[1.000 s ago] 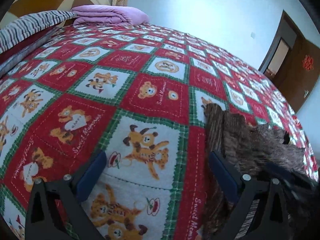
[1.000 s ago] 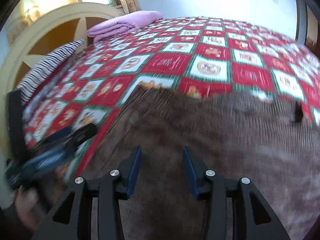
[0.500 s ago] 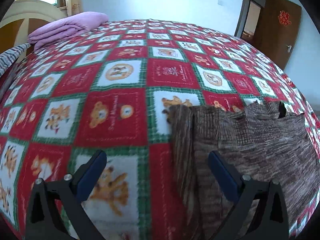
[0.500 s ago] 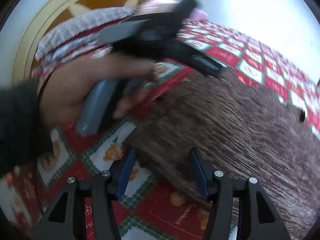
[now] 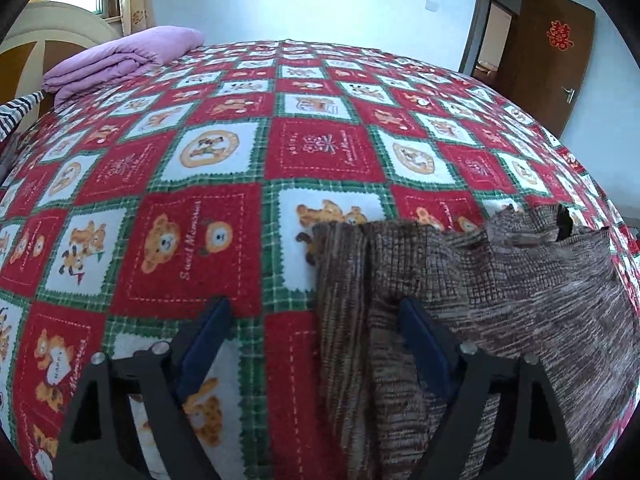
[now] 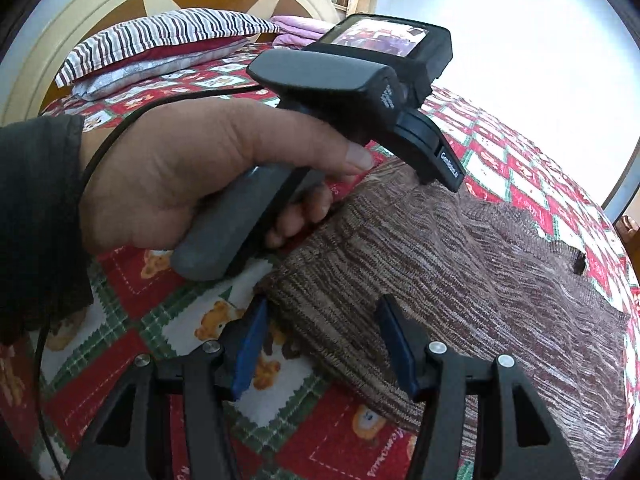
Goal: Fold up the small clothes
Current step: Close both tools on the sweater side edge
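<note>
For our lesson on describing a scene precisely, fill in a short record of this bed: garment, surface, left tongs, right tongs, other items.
garment: brown knit garment, lying flat
surface: red, white and green bear-print bedspread
left tongs: closing, garment's edge between them
right tongs: open, astride a garment corner
other items: folded purple blanket; striped pillow

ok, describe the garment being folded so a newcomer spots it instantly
Start at the bed's red, white and green teddy-bear quilt. The brown knit garment lies flat on it, near both grippers. It is the only plain, streaky brown fabric there, unlike the folded purple blanket by the headboard.
</note>
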Demonstrator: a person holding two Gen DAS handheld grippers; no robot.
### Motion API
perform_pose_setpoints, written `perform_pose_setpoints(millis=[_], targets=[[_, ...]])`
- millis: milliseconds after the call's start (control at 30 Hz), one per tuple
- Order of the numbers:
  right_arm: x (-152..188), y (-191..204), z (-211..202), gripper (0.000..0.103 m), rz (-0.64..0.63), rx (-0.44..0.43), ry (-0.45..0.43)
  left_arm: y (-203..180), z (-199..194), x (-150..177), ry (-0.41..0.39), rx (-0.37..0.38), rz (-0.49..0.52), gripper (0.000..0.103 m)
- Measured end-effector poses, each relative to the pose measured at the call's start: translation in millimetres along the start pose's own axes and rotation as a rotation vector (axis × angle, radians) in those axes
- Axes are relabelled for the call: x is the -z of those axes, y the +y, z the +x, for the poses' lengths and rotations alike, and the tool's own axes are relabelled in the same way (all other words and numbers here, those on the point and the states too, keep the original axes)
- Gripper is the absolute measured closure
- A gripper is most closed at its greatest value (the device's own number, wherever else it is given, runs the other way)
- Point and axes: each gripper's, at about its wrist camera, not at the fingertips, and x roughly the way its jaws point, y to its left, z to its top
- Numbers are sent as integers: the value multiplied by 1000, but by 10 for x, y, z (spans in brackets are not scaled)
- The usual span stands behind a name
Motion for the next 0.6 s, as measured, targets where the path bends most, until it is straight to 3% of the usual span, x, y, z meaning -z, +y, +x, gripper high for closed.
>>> perform_pose_setpoints(millis=[267, 600], targets=[[-6, 66, 12, 65, -23, -2, -5, -22, -6, 4, -7, 35, 17, 29], [-3, 23, 19, 81, 5, -20, -10, -84, -36, 27, -18, 104, 52, 61]])
